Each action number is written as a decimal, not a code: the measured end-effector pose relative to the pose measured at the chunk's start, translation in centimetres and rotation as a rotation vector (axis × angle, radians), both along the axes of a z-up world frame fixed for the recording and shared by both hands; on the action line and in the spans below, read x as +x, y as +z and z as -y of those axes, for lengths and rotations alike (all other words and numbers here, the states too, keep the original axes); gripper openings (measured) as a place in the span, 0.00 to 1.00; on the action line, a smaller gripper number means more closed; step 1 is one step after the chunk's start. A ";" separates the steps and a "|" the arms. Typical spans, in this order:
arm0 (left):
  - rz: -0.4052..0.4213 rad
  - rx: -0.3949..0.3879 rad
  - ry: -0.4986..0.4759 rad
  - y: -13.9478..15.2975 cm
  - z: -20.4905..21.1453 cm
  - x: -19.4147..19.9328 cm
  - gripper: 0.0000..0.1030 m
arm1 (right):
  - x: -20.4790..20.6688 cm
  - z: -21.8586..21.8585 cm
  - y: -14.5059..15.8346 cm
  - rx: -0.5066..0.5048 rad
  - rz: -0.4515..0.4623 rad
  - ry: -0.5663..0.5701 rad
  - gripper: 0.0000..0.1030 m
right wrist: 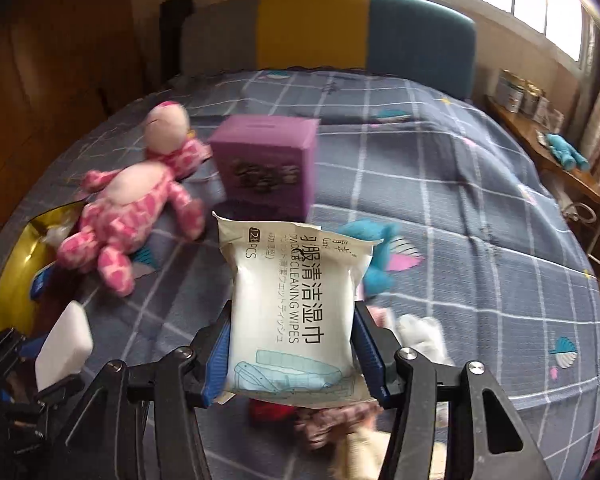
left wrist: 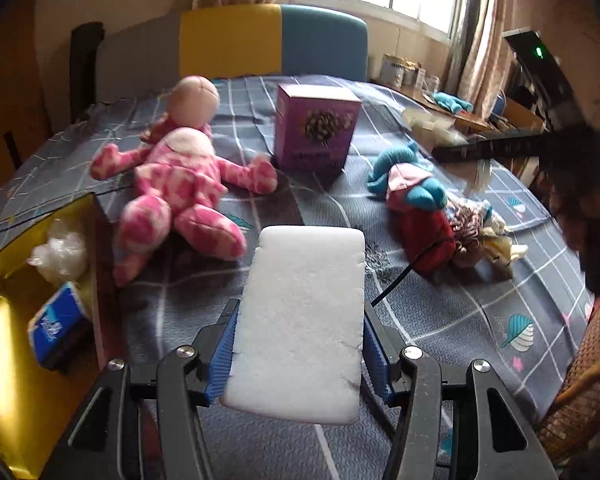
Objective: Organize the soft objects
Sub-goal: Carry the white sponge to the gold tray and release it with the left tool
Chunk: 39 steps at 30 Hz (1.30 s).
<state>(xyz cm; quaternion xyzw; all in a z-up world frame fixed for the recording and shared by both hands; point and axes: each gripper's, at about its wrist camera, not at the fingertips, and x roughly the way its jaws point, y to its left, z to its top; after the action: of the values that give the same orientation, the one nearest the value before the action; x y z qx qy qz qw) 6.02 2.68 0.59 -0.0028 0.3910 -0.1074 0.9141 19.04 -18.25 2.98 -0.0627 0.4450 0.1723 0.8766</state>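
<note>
Sponge (left wrist: 300, 320), a white block, sits clamped between the blue pads of the left gripper (left wrist: 300, 354), held above the checked bedspread (left wrist: 480, 300). Just to its left stands a gold-lined box (left wrist: 4, 280) with a blue tissue pack (left wrist: 58, 326) inside. The right gripper (right wrist: 292, 354) grips a pack of wipes (right wrist: 296, 312) (printed "cleaning wipes"). On the bed lie a pink plush toy (left wrist: 176, 184), a purple box (left wrist: 316, 128) and a blue toy (left wrist: 408, 180).
</note>
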 end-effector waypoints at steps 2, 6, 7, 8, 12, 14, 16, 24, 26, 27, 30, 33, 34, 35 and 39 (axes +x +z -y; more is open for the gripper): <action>0.022 0.002 0.033 1.1 -1.0 -0.8 0.55 | -1.7 -2.9 -1.4 0.000 -0.034 0.063 0.54; 0.052 0.046 0.135 2.7 -3.3 -2.3 0.56 | -3.2 -7.0 -6.5 -0.044 -0.117 0.099 0.54; 0.053 0.055 0.159 2.9 -3.9 -2.6 0.56 | -3.0 -7.6 -8.1 -0.063 -0.148 0.092 0.54; 0.057 0.065 0.177 3.0 -4.5 -2.8 0.56 | -2.8 -8.1 -9.9 -0.089 -0.177 0.082 0.56; 0.050 0.067 0.246 3.1 -7.1 -3.8 0.56 | -2.8 -8.1 -10.5 -0.075 -0.133 0.036 0.56; 0.049 0.055 0.275 3.1 -8.2 -4.5 0.56 | -2.8 -8.1 -10.6 -0.072 -0.129 0.035 0.56; 0.052 0.049 0.300 3.1 -9.2 -5.0 0.56 | -2.8 -7.9 -10.7 -0.068 -0.126 0.037 0.57; 0.042 0.041 0.357 2.8 -11.4 -6.2 0.56 | -3.3 -7.3 -11.0 -0.042 -0.112 0.013 0.61; 0.034 0.030 0.369 2.5 -12.0 -6.4 0.56 | -3.5 -7.4 -11.0 -0.046 -0.103 0.006 0.61; 0.027 0.022 0.373 2.4 -12.3 -6.3 0.56 | -3.6 -7.4 -11.0 -0.048 -0.093 0.005 0.61; -0.019 -0.052 0.398 1.9 -14.2 -6.2 0.56 | -4.4 -7.4 -11.0 -0.035 -0.057 -0.002 0.61; -0.044 -0.105 0.471 1.7 -17.3 -6.2 0.56 | -4.8 -7.2 -10.9 -0.027 -0.035 -0.011 0.61; -0.056 -0.130 0.498 1.7 -18.6 -6.1 0.56 | -5.0 -7.2 -10.9 -0.028 -0.024 -0.010 0.61; -0.072 -0.161 0.520 1.7 -19.9 -6.0 0.56 | -5.2 -7.2 -11.0 -0.028 -0.010 -0.008 0.61; -0.128 -0.233 0.589 1.0 -24.0 -4.8 0.56 | -5.8 -7.0 -10.9 -0.020 0.023 -0.010 0.61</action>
<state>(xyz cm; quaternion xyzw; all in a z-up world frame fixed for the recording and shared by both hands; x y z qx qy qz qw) 1.22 26.65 1.56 -0.2272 0.4150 0.1181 0.8730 13.22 -11.28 -7.93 -0.0712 0.4368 0.1626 0.8819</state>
